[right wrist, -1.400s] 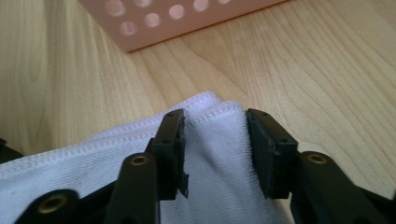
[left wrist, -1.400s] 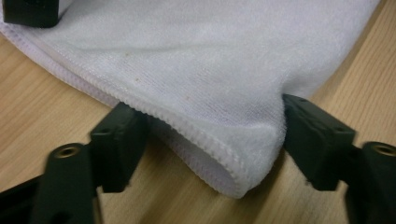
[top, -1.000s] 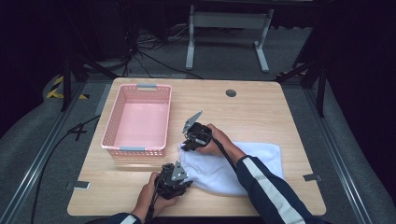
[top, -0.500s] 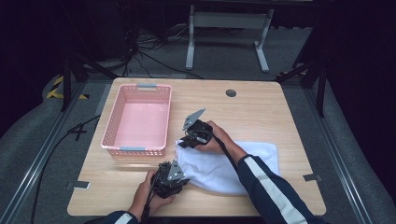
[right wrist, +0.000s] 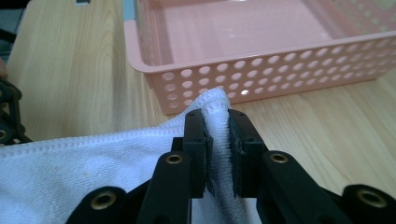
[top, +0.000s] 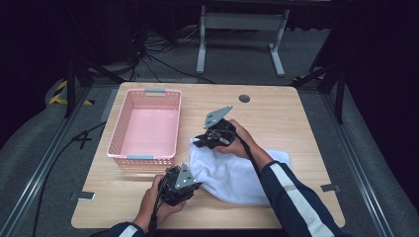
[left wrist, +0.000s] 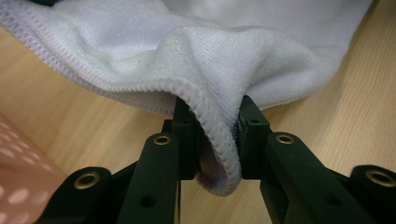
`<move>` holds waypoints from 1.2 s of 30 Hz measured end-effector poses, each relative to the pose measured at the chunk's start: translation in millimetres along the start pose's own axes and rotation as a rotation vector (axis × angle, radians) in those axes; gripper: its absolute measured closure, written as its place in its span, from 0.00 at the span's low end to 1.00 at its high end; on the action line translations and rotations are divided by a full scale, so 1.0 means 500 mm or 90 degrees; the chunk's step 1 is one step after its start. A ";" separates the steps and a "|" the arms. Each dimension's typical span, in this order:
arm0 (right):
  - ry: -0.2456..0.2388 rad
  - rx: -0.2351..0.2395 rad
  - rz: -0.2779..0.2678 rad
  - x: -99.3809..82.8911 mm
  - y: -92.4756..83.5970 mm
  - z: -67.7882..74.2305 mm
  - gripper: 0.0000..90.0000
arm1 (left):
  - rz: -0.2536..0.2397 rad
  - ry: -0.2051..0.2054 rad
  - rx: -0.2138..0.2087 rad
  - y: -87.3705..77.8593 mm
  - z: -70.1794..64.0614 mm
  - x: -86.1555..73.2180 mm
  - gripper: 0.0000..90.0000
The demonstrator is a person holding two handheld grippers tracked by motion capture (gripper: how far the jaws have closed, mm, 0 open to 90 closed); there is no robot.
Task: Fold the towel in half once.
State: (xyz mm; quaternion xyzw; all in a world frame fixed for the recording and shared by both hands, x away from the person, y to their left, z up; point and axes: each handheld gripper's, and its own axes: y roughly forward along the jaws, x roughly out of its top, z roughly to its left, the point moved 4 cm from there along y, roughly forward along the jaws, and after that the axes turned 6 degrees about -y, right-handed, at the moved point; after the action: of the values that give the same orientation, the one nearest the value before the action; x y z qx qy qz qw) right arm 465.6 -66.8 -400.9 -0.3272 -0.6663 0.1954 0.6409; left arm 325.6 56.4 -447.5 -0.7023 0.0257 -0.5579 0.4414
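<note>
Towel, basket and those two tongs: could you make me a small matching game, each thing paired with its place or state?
Things:
1. white towel
2. pink basket
3. left tongs
4. right tongs

Places or states:
A. nothing inside it
B. pinch the towel's near hem
C. pinch a towel corner beside the basket
D. partly lifted off the wooden table

Pairs: 1-D, 2-A, 3-B, 4-C

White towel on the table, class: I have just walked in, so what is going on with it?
A person holds a gripper in each hand. The left gripper is clamped on a hemmed edge of the white towel, and the right gripper pinches another corner of it. The rest of the towel lies on the wooden table. Beside it stands an empty pink basket.
</note>
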 end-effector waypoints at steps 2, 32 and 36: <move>0.002 -0.006 -0.012 -0.007 -0.033 -0.003 0.88 | -0.009 0.016 -0.004 0.003 -0.010 0.018 0.82; 0.084 -0.100 -0.052 -0.252 -0.307 -0.022 0.84 | 0.016 0.194 -0.097 0.180 -0.158 0.196 0.76; 0.099 -0.107 -0.042 -0.306 -0.330 -0.024 0.83 | 0.008 0.176 -0.123 0.210 -0.177 0.204 0.72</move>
State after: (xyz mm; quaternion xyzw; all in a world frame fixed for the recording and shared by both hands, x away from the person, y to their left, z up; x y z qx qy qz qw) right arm 441.4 -290.8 -398.9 -0.3720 -0.6389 0.0916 0.6670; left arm 340.5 -113.7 -439.3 -0.6575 0.1439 -0.6417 0.3676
